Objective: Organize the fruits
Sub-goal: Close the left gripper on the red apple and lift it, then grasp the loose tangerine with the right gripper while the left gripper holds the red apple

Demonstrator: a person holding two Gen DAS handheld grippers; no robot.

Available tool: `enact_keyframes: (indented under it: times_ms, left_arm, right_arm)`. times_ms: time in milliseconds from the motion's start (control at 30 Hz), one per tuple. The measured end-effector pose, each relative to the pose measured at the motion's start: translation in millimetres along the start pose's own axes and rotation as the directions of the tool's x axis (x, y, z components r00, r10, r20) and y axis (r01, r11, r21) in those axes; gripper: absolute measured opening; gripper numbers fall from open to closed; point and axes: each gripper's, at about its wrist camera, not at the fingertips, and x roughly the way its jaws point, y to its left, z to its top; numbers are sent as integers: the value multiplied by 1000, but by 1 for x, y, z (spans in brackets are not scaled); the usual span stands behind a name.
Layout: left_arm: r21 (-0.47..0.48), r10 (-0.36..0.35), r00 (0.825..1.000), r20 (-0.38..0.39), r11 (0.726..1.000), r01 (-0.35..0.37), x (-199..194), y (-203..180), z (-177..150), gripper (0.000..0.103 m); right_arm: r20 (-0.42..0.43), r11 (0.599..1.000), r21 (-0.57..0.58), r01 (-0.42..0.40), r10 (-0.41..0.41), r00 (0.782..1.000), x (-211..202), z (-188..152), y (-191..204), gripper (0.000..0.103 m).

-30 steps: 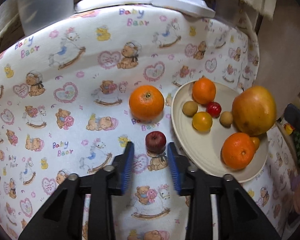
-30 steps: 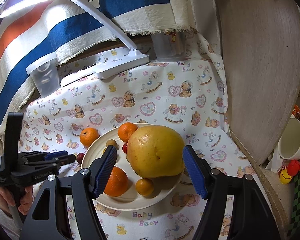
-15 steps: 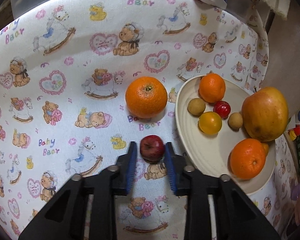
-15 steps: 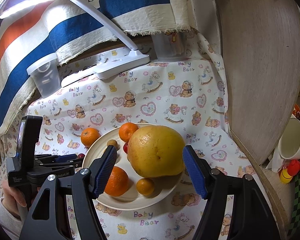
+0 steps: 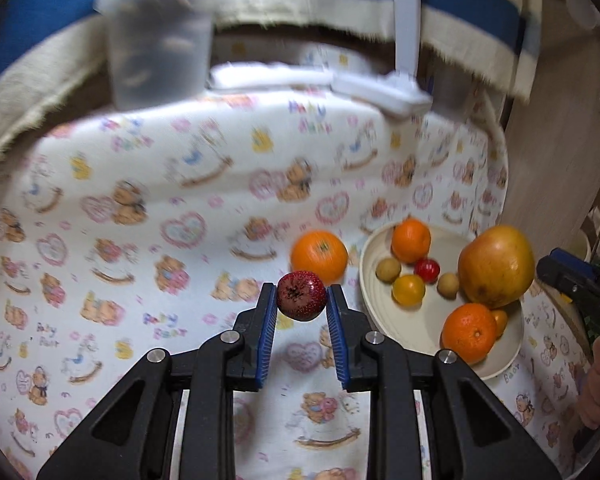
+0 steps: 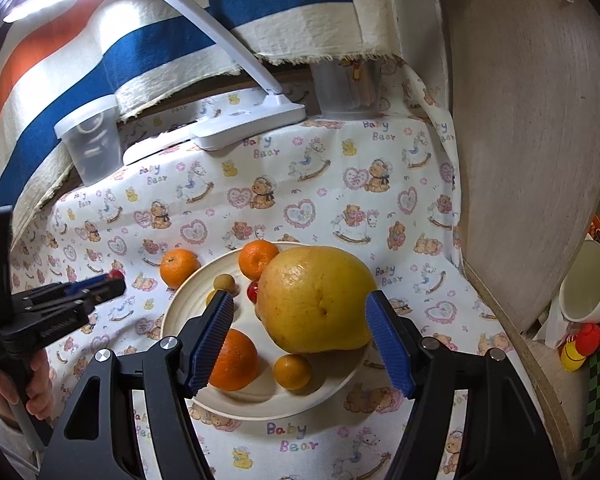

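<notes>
left claw (image 5: 301, 300) was clenched on the red fruit (image 5: 301, 295), lifted off the cloth; plate (image 5: 380, 320) lay just to its right (near the table's right edge). right claw (image 6: 303, 334) hung open above the plate.

A small dark red fruit (image 5: 301, 296), speckled, its dimpled end facing the camera, is clamped between the blue pads of the left gripper (image 5: 301, 303), lifted clear of the cloth just left of the cream plate (image 5: 384, 326). 1 orange (image 5: 319, 256) lies on the cloth just beside the plate's left rim. On the plate: a big yellow pomelo (image 6: 315, 299), 2 oranges, 2 small yellow-orange citrus, 2 small tan round fruits and 1 small red fruit (image 5: 427, 269)
</notes>
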Motion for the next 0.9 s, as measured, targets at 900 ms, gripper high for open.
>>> enact_keyframes:
  times_ms: [900]
  left_arm:
    - [-158, 142, 977, 158, 980, -117, -16, 43, -9, 24]
  right_arm:
    - [-77, 983, -164, -80, 68, 995, 29, 20, 77, 71]
